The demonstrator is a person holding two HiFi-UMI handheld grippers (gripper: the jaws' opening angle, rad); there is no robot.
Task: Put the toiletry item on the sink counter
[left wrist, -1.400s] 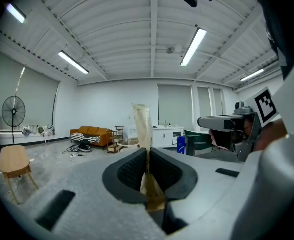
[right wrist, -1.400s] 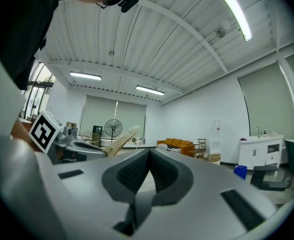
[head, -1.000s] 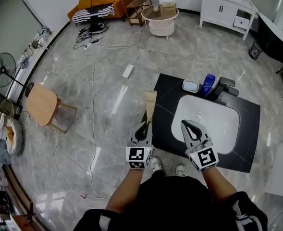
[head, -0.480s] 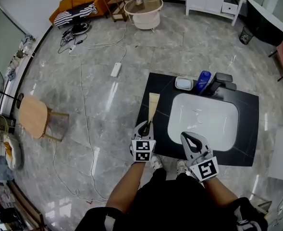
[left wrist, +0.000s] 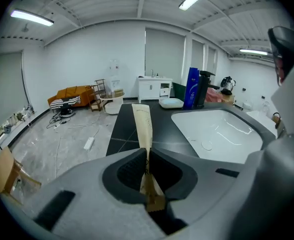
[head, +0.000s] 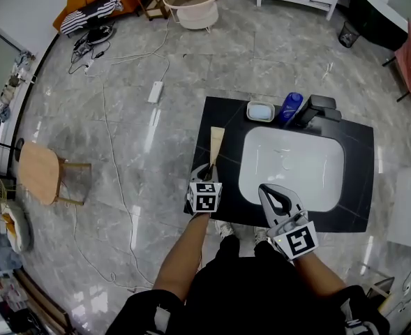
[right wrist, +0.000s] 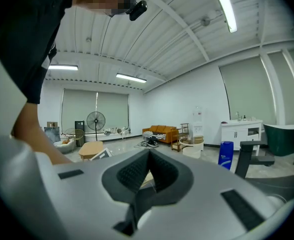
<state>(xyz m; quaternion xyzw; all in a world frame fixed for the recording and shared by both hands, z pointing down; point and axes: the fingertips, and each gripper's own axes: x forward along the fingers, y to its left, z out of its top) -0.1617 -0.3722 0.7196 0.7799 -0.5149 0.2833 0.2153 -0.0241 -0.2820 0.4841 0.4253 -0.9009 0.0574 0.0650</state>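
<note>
The toiletry item is a long flat beige paper packet (head: 215, 145). My left gripper (head: 206, 171) is shut on its near end, and the packet (left wrist: 143, 126) sticks out forward, held on edge above the left strip of the black sink counter (head: 219, 117). In the left gripper view the left gripper (left wrist: 147, 156) pinches the packet between its pads. My right gripper (head: 269, 192) hangs over the counter's front edge near the white basin (head: 292, 169). The right gripper (right wrist: 149, 156) is shut with nothing in it.
At the counter's back stand a soap dish (head: 261, 110), a blue bottle (head: 289, 107) and a black faucet (head: 317, 109). On the floor to the left lie a power strip (head: 155, 91) with cables and a wooden stool (head: 38, 173). The person's feet (head: 226, 229) are at the counter's front.
The person has stepped closer to the counter. The left gripper with the packet now reaches over the counter's left front corner. The right gripper stays shut near the basin's front.
</note>
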